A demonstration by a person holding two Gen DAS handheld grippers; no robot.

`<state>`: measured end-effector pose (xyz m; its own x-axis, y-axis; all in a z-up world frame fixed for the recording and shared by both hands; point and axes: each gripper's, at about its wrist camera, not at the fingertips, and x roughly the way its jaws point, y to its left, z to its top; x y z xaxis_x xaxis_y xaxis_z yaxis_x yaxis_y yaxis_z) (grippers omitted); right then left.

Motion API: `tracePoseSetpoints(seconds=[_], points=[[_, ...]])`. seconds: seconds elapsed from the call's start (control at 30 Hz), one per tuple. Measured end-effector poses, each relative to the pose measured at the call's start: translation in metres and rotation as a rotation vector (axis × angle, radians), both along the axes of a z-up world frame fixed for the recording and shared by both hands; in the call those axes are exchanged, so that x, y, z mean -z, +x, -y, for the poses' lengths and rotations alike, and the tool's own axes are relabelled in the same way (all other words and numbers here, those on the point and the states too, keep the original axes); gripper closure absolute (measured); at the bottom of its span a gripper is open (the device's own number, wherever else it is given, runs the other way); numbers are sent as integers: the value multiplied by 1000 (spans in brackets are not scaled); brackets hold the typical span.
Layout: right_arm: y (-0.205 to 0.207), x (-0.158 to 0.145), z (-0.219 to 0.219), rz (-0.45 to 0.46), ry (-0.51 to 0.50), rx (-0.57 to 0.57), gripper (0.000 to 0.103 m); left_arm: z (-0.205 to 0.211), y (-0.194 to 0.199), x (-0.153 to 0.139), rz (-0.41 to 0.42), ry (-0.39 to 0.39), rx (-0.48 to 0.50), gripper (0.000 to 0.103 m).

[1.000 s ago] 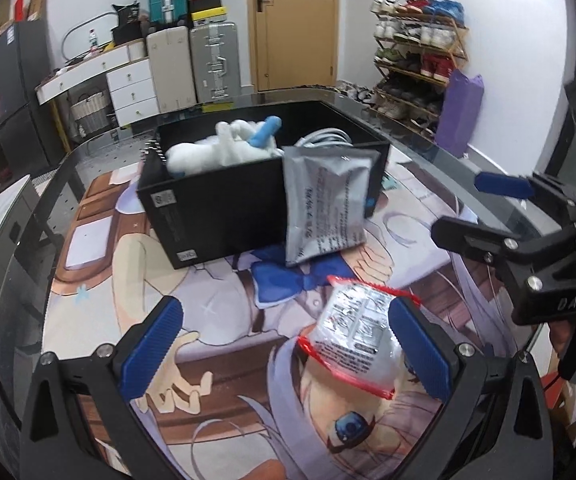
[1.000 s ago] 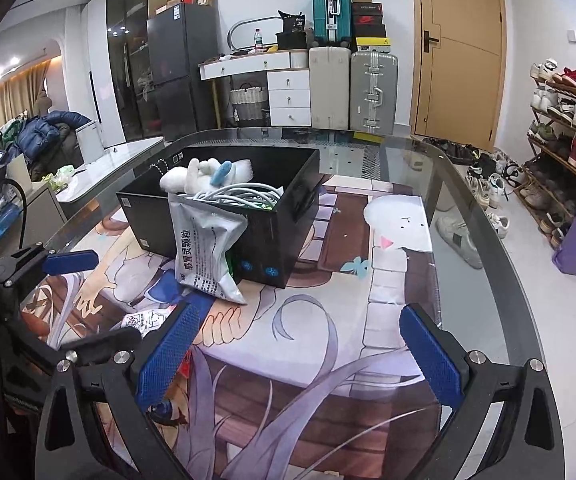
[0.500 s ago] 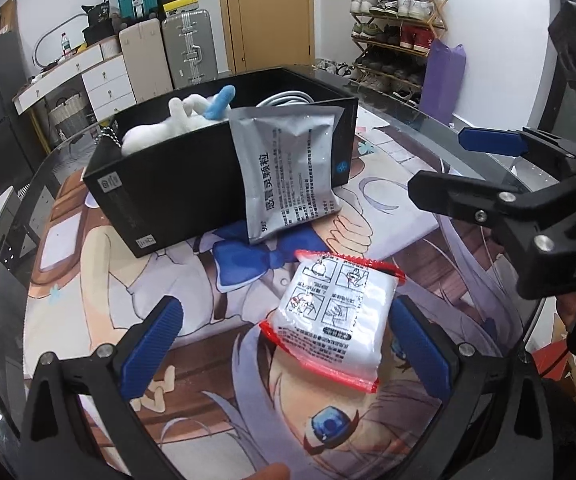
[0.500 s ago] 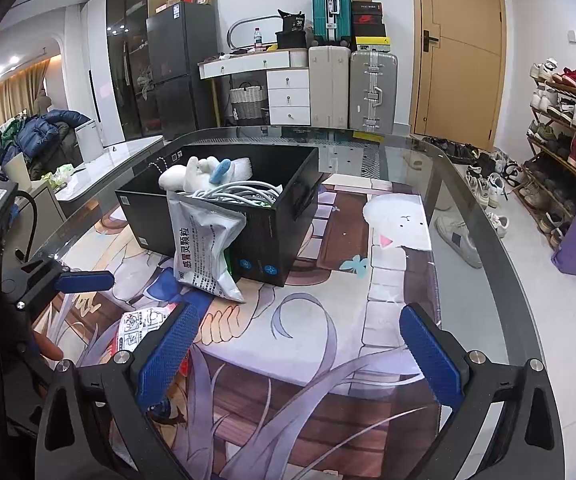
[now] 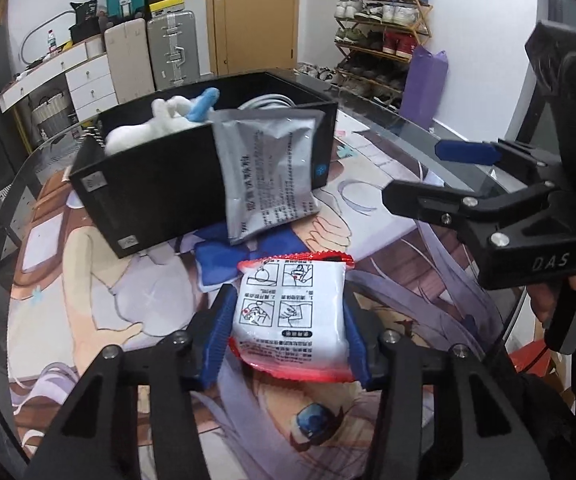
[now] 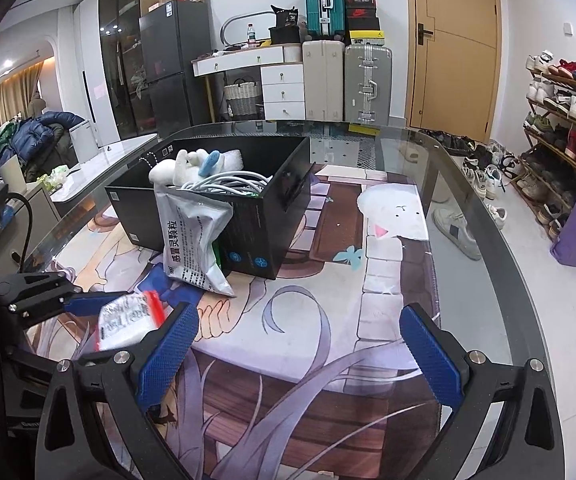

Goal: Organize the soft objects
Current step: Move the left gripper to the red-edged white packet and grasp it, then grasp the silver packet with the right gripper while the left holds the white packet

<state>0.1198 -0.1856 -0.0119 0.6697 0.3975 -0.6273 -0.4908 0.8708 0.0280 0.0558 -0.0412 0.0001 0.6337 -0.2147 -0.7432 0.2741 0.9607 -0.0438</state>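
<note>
Two soft packs are out on the tabletop (image 6: 467, 264): one red-edged white pouch (image 5: 293, 312) low in the middle of the left wrist view, and one grey sachet (image 5: 268, 176) leaning against the near wall of the single black box (image 5: 148, 196) above it. Inside the box sit one white plush toy (image 6: 192, 164) with a blue tip and one coil of white cable (image 6: 232, 182).

A second ago the left gripper (image 5: 288, 332) stood wide, with the pouch lying close to its right pad only. Now its jaws are closing, and the blue pads sit against both sides of the pouch, which fills the gap between them and looks pinched. The box and sachet have shifted a little toward the upper middle of that frame.

The right gripper (image 6: 299, 356) has stayed put, its jaws spread wide with only the printed mat between them. In its view the pouch shows at lower left, between the left gripper's pads.
</note>
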Motion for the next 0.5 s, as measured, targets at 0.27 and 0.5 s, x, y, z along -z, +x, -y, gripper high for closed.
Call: tracePoseSetpoints(seconds=[0.27,0.5], points=[[6,6,-7,-21,20,4,1,-33,3,-12,38,-39,-102,54],[11,14,-25,-52,25,1,1,-56,4,-11,59,-56,-155,54]])
